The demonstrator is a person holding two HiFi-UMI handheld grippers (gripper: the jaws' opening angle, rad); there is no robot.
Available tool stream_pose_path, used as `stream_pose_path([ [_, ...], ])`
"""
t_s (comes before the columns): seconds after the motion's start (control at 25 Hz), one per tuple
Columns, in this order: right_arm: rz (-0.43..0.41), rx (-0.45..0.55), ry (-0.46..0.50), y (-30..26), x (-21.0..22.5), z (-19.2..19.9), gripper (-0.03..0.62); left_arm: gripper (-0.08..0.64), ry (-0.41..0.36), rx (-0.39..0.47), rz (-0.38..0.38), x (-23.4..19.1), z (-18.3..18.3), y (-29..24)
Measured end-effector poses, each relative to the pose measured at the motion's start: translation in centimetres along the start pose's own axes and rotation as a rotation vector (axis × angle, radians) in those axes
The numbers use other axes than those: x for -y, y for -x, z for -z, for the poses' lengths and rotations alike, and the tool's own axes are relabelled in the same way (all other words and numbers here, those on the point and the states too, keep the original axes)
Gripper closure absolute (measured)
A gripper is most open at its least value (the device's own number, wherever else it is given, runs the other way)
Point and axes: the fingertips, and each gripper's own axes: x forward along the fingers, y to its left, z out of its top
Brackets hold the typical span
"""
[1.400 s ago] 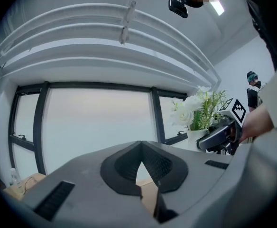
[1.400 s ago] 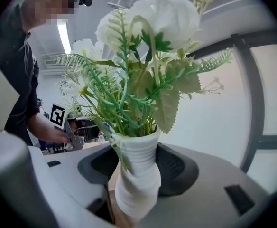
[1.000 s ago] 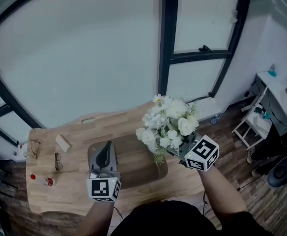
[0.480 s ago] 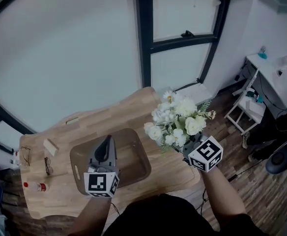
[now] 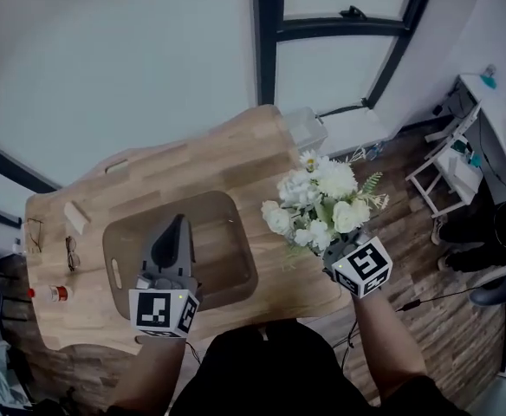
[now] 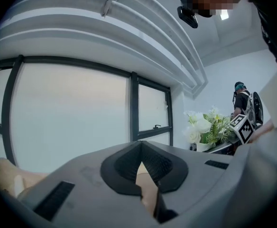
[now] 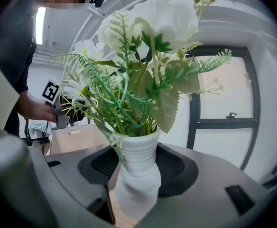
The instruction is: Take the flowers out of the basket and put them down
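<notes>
The right gripper [image 5: 329, 251] is clamped on the white vase [image 7: 134, 175] of the flowers [image 5: 322, 202], holding them upright beside the basket [image 5: 227, 258], likely for setting down, while the left gripper [image 5: 173, 230], its 2 jaws together and empty, hovers over the basket.

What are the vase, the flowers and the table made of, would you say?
Vase: matte white and ribbed, likely ceramic or plastic.
Flowers: probably artificial, with fabric-like petals and plastic-looking leaves in stiff, even fronds.
Table: light wood with visible plank seams and a smooth finish.
</notes>
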Motion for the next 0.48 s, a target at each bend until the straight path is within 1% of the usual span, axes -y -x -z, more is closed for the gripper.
stream_pose_path([
  [0.08, -0.003, -0.006, 0.004, -0.6, 0.1, 1.3, 0.331, 0.555, 0.009, -0.01, -0.021, -0.1, 0.5, 0.3],
  [0.2, -0.002, -0.018, 0.012, -1.8, 0.3, 3.4, 0.331, 0.555, 0.001, -0.032, -0.045, -0.5, 1.2, 0.7],
  [0.48, 0.002, -0.06, -0.013, -4.5, 1.0, 8.0, 0.331, 0.555, -0.02, -0.088, -0.069, -1.5, 2.8, 0.9],
])
